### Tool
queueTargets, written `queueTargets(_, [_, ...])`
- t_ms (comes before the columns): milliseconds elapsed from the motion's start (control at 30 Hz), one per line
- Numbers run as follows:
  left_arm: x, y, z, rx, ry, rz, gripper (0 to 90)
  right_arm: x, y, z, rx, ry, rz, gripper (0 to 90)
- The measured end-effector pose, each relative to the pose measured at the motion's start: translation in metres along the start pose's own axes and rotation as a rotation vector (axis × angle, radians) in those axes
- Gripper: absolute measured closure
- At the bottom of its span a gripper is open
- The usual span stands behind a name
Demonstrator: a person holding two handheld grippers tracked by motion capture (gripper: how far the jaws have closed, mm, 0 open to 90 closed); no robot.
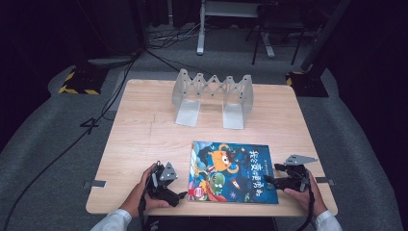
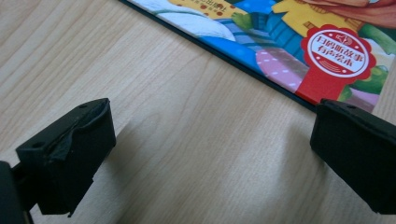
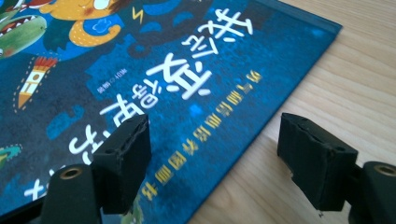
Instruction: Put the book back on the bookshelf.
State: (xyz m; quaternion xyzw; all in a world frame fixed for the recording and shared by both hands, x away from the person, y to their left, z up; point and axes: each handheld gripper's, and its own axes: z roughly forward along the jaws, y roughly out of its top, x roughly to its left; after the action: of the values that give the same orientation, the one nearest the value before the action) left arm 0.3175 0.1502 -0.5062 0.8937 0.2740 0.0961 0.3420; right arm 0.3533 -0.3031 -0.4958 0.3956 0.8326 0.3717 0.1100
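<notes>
Picture book (image 1: pixel 233 171) flat at the table's (image 1: pixel 139 139) near edge. Left gripper (image 1: pixel 174 196) and right gripper (image 1: pixel 270 180), both spread, flank it; the right apparently straddles the edge. Pinch squarely, lift evenly.

Picture book (image 2: pixel 299 42) is running off the left gripper view's top and right edges, cover print (image 3: pixel 187 154) blurring at the right gripper view's bottom.

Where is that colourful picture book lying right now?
In the high view, the picture book lies flat near the table's front edge, right of centre, between the left gripper and right gripper.
</notes>
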Motion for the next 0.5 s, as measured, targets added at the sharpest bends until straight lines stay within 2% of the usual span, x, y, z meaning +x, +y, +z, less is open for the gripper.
queueTargets(67, [-0.002,0.000,0.000,0.001,-0.016,0.020,0.7,0.001,0.003,0.004,0.001,0.013,-0.006,23.8])
queueTargets(100, [-0.003,0.000,0.000,0.001,-0.018,0.022,0.7,0.003,0.006,0.007,0.014,0.005,-0.015,20.4])
queueTargets(167, [-0.004,0.000,0.000,-0.003,-0.023,0.029,1.3,0.004,0.011,0.010,0.030,-0.001,-0.029,19.2])
queueTargets(267, [-0.001,-0.007,-0.008,-0.022,-0.041,0.048,6.8,0.005,0.019,0.018,0.040,0.009,-0.042,18.3])
queueTargets(400, [0.011,-0.022,-0.021,-0.035,-0.013,0.017,15.4,0.009,0.037,0.035,0.062,0.032,-0.073,17.6])
queueTargets(500, [0.014,-0.027,-0.026,-0.037,0.000,0.001,15.3,0.014,0.052,0.047,0.073,0.012,-0.097,17.5])
